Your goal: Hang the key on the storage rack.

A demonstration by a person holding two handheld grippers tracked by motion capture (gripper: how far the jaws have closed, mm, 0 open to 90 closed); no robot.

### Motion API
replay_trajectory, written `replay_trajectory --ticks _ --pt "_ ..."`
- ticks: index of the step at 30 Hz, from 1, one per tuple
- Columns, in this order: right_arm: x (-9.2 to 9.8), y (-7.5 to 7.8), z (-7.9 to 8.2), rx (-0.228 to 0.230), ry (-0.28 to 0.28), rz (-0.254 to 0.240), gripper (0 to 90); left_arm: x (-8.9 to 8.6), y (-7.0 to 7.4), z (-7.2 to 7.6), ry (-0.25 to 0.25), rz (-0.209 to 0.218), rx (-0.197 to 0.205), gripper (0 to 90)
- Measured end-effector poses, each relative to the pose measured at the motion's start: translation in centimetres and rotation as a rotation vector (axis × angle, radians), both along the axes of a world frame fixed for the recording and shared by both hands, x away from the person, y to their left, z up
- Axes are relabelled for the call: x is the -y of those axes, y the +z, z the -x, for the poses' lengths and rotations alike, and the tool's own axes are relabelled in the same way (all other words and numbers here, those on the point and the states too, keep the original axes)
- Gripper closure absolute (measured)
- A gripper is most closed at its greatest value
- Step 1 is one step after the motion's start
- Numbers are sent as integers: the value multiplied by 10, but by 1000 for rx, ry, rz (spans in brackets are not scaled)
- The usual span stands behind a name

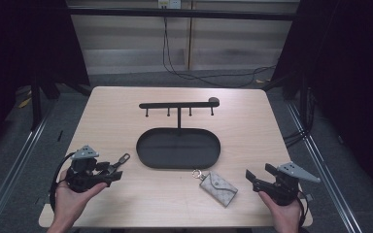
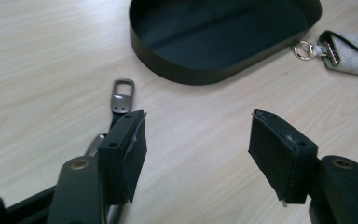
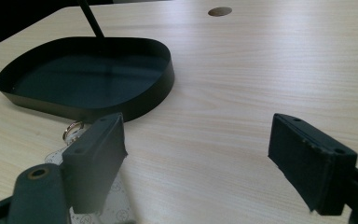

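a person's left gripper (image 1: 112, 171) hovers beside a metal key clip (image 1: 123, 159) on the bench (image 1: 243, 126), jaws spread and holding nothing. the right gripper (image 1: 254, 176), jaws also spread and empty, waits near a patterned key pouch (image 1: 218, 187). both items lie outside the black oval tray (image 1: 178, 161); the hook rack (image 1: 178, 105) hangs bare, so the tidying looks barely begun.

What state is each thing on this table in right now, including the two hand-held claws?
Left gripper: jaws open, nothing between them.
Right gripper: jaws open, nothing between them.
Black oval metal tray: empty, flat on the table.
Black hook rack: upright on its post in the tray, hooks bare.
Grey patterned key pouch with ring: flap closed, lying flat by the tray.
Dark metal key clip: lying flat beside the left gripper's jaw.
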State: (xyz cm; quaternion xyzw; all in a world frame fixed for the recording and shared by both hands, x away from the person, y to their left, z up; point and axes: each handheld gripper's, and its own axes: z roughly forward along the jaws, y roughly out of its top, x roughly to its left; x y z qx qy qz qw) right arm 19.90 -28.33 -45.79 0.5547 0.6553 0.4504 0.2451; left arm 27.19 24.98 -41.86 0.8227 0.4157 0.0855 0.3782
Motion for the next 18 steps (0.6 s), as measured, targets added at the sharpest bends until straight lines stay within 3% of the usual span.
replay_trajectory --ticks 4,7,12,18 --pt "0 0 0 0 -4 2 187 -1 2 -7 2 -5 21 430" --pt "-1 0 0 -4 -3 4 187 -1 3 -15 -5 -41 0 438" --pt "-1 0 -1 -9 5 7 190 -2 12 -24 -6 -81 0 440" --pt "-2 0 -1 -9 6 9 191 0 17 -33 -3 -97 -10 440"
